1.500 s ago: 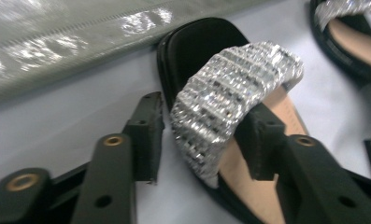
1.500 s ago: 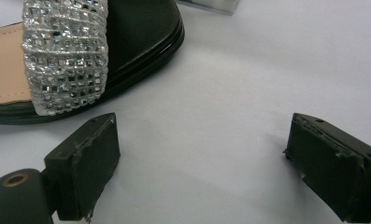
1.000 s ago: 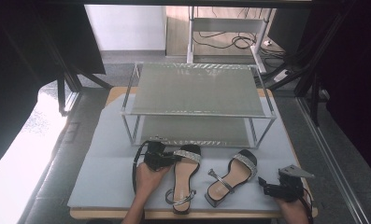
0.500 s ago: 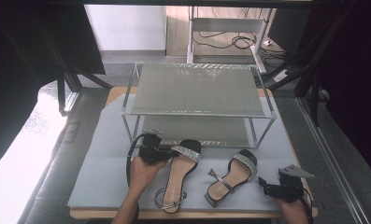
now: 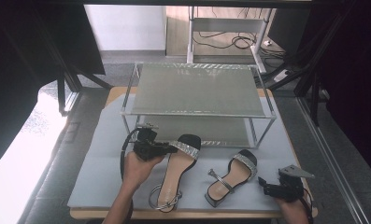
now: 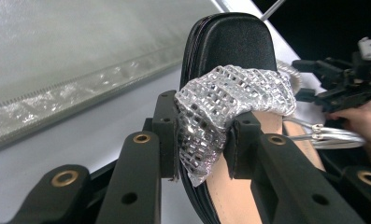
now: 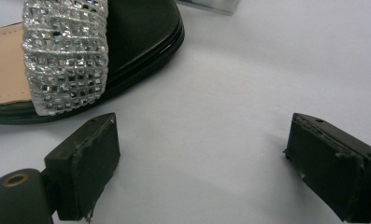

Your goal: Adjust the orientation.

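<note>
Our left gripper (image 6: 202,140) pinches the left sandal's (image 5: 176,170) sparkly strap (image 6: 230,100); the right gripper (image 7: 202,163) rests spread. We should lift gently, keeping the sandal level toward the shelf (image 5: 197,91).

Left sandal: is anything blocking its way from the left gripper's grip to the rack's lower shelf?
Nothing visible does. The left gripper pinches the left sandal by its sparkly strap, toe towards the rack. The lower shelf looks bare, and the mat between is free. The other sandal lies off to the side.
</note>
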{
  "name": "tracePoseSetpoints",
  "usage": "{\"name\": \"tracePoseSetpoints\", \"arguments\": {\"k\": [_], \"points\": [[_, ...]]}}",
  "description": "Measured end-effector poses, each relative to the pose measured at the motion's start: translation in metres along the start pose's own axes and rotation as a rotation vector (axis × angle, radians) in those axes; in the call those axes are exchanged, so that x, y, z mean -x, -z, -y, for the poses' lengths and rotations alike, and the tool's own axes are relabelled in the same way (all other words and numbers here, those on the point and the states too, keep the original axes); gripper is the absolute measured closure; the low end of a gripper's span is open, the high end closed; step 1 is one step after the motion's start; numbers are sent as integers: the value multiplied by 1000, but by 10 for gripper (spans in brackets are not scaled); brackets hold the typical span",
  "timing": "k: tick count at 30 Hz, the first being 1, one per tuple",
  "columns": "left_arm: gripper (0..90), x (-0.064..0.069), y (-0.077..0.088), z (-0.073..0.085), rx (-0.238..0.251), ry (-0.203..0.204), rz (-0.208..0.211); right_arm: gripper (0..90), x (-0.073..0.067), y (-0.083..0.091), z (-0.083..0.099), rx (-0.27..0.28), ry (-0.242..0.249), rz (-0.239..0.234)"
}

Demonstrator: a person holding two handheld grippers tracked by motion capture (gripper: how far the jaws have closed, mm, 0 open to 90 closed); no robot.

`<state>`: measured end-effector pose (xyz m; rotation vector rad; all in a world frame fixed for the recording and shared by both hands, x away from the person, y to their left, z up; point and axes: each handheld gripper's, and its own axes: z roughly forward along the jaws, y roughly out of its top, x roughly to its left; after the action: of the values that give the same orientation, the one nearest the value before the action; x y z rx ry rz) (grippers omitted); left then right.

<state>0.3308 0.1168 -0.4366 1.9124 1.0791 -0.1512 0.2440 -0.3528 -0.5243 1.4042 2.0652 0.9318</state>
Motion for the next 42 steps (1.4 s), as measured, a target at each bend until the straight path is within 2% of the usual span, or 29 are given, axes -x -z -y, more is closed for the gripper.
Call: {"name": "tracePoseSetpoints", "arguments": {"k": [6, 15, 17, 23, 29, 42], "points": [[700, 7, 10, -9, -10, -20, 7, 97, 0, 0, 0, 0, 1, 0], [699, 18, 24, -25, -28, -37, 53, 97, 0, 0, 0, 0, 3, 0], [700, 23, 31, -33, -25, -43, 64, 97, 0, 0, 0, -1, 2, 1], [700, 34, 44, -50, -19, -53, 54, 97, 0, 0, 0, -2, 2, 0], [700, 34, 55, -68, 2, -23, 42, 97, 0, 0, 0, -1, 3, 0], [700, 20, 68, -105, 25, 61, -4, 97, 0, 0, 0, -2, 1, -1]]}}
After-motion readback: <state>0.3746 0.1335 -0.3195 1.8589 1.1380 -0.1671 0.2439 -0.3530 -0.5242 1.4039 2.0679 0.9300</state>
